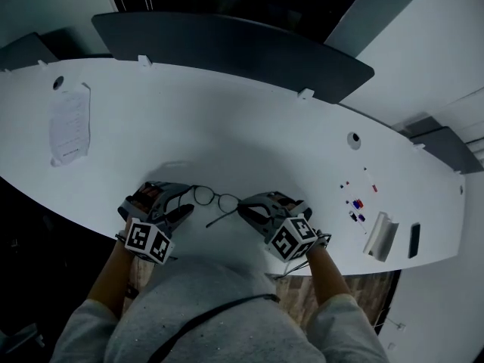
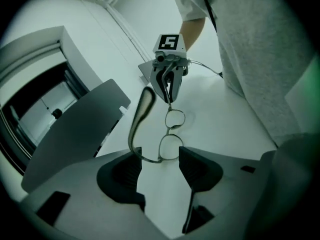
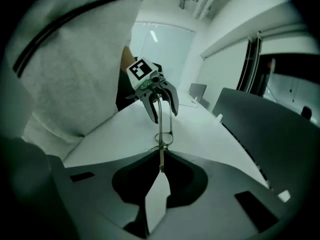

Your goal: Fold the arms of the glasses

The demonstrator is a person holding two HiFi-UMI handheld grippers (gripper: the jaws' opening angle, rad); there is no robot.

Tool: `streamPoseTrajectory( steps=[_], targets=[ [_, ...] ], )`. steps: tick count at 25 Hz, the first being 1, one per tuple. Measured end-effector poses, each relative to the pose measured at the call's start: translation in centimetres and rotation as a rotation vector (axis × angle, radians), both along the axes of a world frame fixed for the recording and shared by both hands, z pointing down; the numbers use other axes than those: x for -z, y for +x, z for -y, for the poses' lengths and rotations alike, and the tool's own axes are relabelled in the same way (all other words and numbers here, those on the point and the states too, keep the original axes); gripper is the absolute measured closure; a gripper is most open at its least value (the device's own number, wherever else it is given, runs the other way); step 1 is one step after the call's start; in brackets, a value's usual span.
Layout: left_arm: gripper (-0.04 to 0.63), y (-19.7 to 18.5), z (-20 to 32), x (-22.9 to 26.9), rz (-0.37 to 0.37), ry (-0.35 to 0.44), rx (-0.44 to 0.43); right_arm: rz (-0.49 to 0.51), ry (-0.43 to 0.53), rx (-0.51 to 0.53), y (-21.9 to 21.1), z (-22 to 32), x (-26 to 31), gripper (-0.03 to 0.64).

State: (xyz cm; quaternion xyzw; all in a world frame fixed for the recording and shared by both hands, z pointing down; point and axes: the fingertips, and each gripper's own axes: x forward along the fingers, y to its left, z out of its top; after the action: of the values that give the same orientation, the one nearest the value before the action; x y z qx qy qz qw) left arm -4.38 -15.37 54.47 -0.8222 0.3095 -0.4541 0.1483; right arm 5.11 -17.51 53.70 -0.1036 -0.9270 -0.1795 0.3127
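Note:
Thin-rimmed round glasses hang between my two grippers, just above the white table and close to its near edge. The left gripper has one lens rim and hinge end between its pads, which stand a lens-width apart and touch it; that side's arm sticks up and out, unfolded. My right gripper is shut on the other end of the frame; a thin metal piece lies pinched where its jaws meet. The other arm trails toward the person.
A printed sheet lies far left. A dark divider panel runs along the table's far edge. Small coloured items, a white holder and a black slab sit at the right. The person's torso is right behind the grippers.

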Motion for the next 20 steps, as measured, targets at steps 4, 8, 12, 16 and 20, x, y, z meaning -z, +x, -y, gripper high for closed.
streamPoseTrajectory(
  steps=[4,8,12,16,20],
  targets=[
    [0.410,0.4,-0.6,0.3,-0.097,-0.023,0.040,0.004,-0.265,-0.080,-0.3,0.6,-0.2,0.578],
    [0.458,0.6,-1.0,0.3,-0.157,-0.028,0.079,0.023,-0.331,-0.181,-0.3,1.7,-0.7,0.578],
    [0.459,0.5,-1.5,0.1,-0.191,-0.043,0.107,0.006,-0.258,-0.201,-0.4,1.8,-1.3,0.578],
    [0.459,-0.2,-1.8,0.0,-0.264,-0.070,0.167,-0.079,-0.140,-0.203,-0.4,1.9,-2.4,0.580],
    [0.459,-0.3,-1.9,0.3,-0.357,-0.079,0.226,-0.149,-0.081,-0.217,-0.6,2.2,-2.8,0.580]
  ],
)
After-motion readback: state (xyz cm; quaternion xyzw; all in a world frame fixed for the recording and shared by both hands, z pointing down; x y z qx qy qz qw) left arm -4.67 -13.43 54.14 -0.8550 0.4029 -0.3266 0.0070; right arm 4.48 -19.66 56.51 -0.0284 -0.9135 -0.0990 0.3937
